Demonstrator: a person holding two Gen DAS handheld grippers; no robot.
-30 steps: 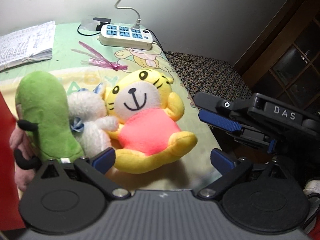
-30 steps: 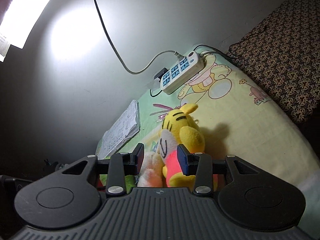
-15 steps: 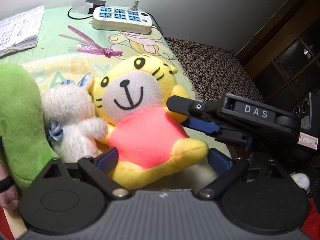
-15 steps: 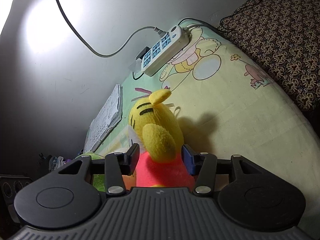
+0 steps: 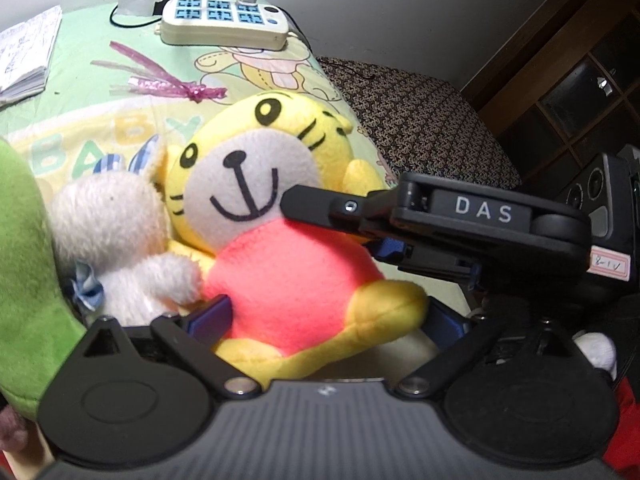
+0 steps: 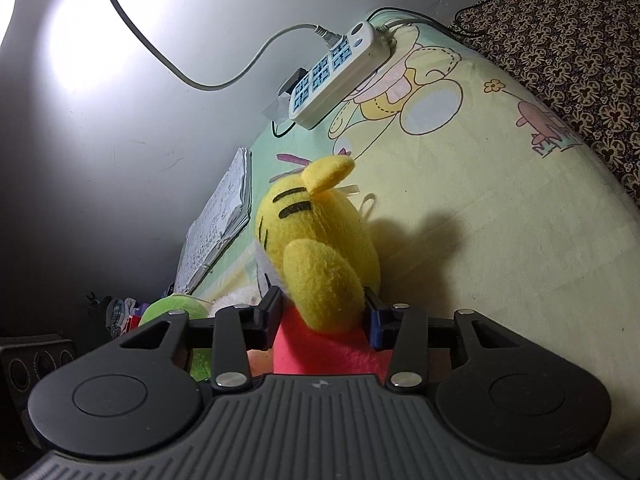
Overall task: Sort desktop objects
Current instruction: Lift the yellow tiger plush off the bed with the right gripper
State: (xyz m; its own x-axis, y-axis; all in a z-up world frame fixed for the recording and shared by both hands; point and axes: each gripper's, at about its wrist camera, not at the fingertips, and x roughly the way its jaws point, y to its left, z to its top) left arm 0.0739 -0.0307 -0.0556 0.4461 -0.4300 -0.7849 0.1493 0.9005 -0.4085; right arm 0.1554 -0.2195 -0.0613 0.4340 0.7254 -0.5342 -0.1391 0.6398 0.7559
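Tiger plush [image 5: 280, 216] is sitting on the cartoon-print surface [image 6: 500, 208], leaning against a white bunny plush [image 5: 116, 236]. Right gripper [image 6: 320, 316] jaws are pinching its arm and body, left gripper [image 5: 320, 320] jaws are gaping wide around its legs, gripping nothing.

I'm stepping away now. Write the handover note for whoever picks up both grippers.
Right gripper: jaws bracket the yellow tiger plush at arm and pink belly; a firm grip cannot be confirmed.
Left gripper: open, straddling the tiger's lower body.
White plush leans against the tiger; green plush beside it. Notebook, pink ribbon and power strip lie behind.
Done: nothing visibly sorted.
Left: all items.
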